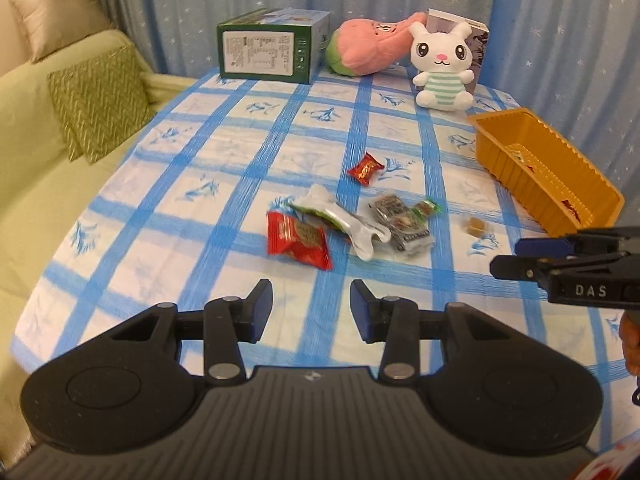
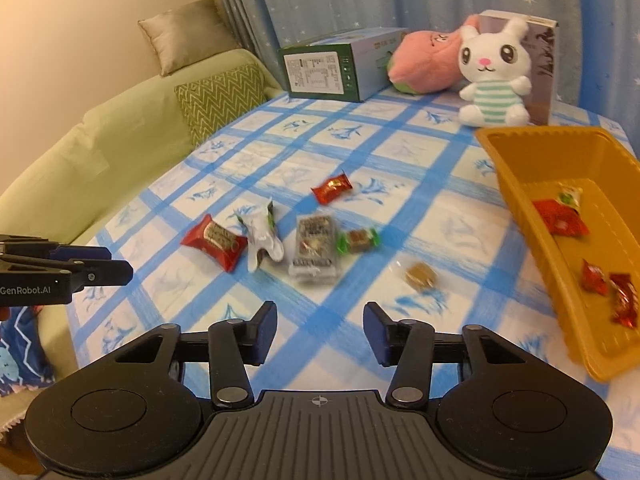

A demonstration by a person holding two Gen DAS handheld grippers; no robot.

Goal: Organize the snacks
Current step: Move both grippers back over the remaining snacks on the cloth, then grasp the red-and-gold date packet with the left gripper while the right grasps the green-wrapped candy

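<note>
1. Step in hand, as I read it: between picks; both claws empty and hanging over the near edge of the counter (image 1: pixel 224 152), facing the loose snacks.
2. Left claw (image 1: pixel 311 306): jaws spread, nothing between them; right claw (image 2: pixel 320 328): jaws spread too, nothing pinched; no earlier view to compare.
3. Orange tray (image 2: pixel 516 184) sits on the right side of the counter; several red-wrapped pieces plus one pale packet already inside it; so sorting looks partly done.
4. Left to sort, mid-counter: red packet (image 2: pixel 214 242), white wrapper (image 2: pixel 262 236), grey packet (image 2: pixel 314 250) and green-ended candy (image 2: pixel 359 239) bunched close together; small red candy (image 2: pixel 332 189) a little behind them; brown sweet (image 2: pixel 420 274) in clear wrap nearest the tray.
5. Next move, my call: right claw goes for the brown sweet; it's flat and small, so come in low and close on the wrap; left claw takes the red packet.
6. Readable text: "DAS" on the right claw's body; "GenRobot.AI" on the left one; print on the green box (image 1: pixel 276 46) and on the packets too small to read.
</note>
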